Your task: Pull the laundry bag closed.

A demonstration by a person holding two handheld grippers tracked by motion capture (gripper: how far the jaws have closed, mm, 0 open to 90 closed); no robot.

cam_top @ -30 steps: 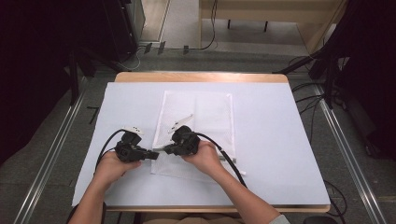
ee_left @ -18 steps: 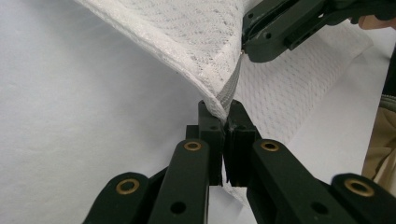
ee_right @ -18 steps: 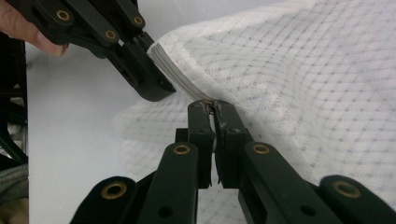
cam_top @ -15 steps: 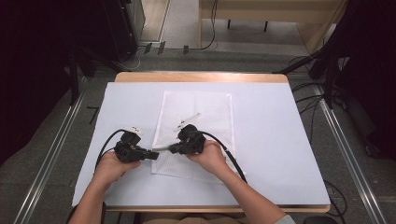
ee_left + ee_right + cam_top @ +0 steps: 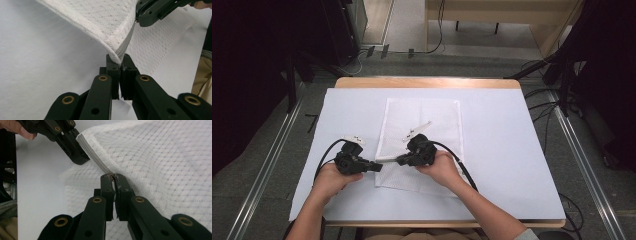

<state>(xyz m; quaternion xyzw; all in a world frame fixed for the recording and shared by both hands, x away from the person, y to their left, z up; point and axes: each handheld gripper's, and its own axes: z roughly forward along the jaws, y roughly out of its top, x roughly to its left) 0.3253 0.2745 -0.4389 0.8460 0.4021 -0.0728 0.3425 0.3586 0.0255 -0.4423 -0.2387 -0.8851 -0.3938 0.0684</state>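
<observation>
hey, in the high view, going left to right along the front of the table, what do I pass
Left hand → left hand-held gripper → zipper strip of the white mesh bag → right hand-held gripper → right hand → bare white table cover.

**Bright table, dark surround**

In the high view, even overhead light falls on the white sheet (image 5: 507, 150), which reads pale and nearly shadowless; the upper left and upper right of the frame sink into near black. The picture is soft, with little fine detail.

In the left gripper view the mesh (image 5: 105, 20) is sharp at centre, while the jaws at the bottom edge blur slightly. Sheet at left is washed out.

In the right gripper view the mesh weave softens toward the right edge and top. Shadow sits under its lifted edge.
</observation>
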